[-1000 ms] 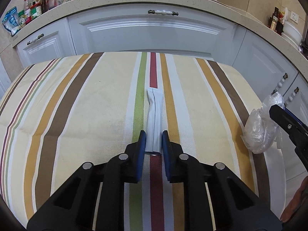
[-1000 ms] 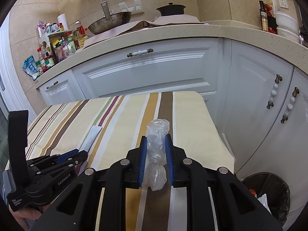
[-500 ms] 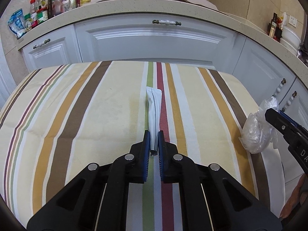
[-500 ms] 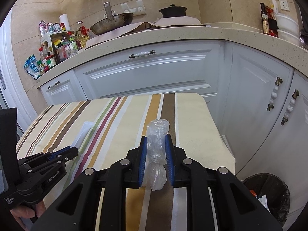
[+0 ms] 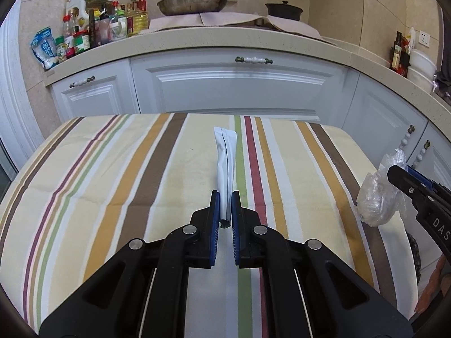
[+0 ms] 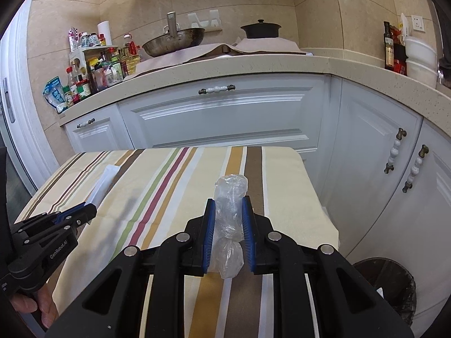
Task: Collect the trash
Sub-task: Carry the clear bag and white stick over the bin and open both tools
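My left gripper (image 5: 225,197) is shut on the near end of a long white wrapper (image 5: 225,163) and holds it above the striped tablecloth (image 5: 112,180). In the right wrist view the same wrapper (image 6: 103,181) sticks out from the left gripper (image 6: 88,211) at the left. My right gripper (image 6: 229,205) is shut on a crumpled clear plastic bag (image 6: 229,197) over the cloth's right part. The bag (image 5: 377,197) also shows at the right edge of the left wrist view.
A dark trash bin (image 6: 391,287) with a liner stands on the floor at the lower right, beside the table's right edge. White cabinets (image 6: 225,112) and a counter with a pan (image 6: 174,39), pot and bottles run behind and to the right.
The left gripper has shut on the white wrapper and lifted it off the cloth. Both grippers have risen. The right gripper still holds the plastic bag.
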### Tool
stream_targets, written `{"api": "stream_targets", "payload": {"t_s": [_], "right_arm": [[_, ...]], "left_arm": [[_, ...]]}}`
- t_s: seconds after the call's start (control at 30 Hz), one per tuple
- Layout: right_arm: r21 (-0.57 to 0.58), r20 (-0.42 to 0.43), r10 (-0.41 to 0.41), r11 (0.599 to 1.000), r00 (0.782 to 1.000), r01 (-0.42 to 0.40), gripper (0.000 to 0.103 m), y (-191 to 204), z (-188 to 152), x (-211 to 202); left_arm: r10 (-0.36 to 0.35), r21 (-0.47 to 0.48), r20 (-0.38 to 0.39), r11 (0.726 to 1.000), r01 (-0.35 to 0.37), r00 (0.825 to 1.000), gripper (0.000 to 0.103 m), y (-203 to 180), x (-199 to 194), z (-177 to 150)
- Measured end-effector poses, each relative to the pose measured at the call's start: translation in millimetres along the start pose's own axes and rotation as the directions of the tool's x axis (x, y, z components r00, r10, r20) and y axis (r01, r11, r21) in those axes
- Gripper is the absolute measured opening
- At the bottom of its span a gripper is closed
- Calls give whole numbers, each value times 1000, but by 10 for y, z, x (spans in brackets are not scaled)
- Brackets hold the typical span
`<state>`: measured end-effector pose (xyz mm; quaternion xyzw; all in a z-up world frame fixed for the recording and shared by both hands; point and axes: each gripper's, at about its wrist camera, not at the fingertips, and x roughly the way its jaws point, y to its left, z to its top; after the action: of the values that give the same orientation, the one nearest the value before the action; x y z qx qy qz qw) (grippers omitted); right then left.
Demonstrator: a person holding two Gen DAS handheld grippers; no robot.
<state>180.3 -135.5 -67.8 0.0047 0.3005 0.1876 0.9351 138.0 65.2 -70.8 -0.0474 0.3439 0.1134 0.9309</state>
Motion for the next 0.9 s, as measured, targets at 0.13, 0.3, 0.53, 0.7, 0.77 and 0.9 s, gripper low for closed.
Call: {"api": "stream_targets", "payload": {"t_s": [0.13, 0.3, 0.53, 0.7, 0.77, 0.9], "right_arm": [[-16, 19, -4, 1000, 1000, 4, 20, 65, -18, -144], [-37, 41, -9, 999, 999, 10, 20, 169, -69, -339], [-56, 67, -26, 998, 997, 30, 20, 220, -200, -620], [-59, 91, -52, 997, 994, 58, 20, 192, -297, -843], [-49, 104, -68, 996, 992, 74, 20, 139, -336, -948], [-27, 126, -105, 994, 986, 109, 20, -1, -420, -1146]], "left_arm": [[4, 0, 32, 1000, -4, 999, 8, 51, -194, -41], [8, 3, 77, 1000, -9, 997, 8, 93, -464, -120], [-12, 12, 117, 1000, 11, 993, 8, 58, -790, -259], [-46, 42, 143, 998, 40, 989, 8, -85, -1010, -368], [-63, 57, 149, 997, 55, 987, 8, -165, -1074, -404], [-106, 93, 165, 991, 92, 980, 8, -371, -1192, -477]]}}
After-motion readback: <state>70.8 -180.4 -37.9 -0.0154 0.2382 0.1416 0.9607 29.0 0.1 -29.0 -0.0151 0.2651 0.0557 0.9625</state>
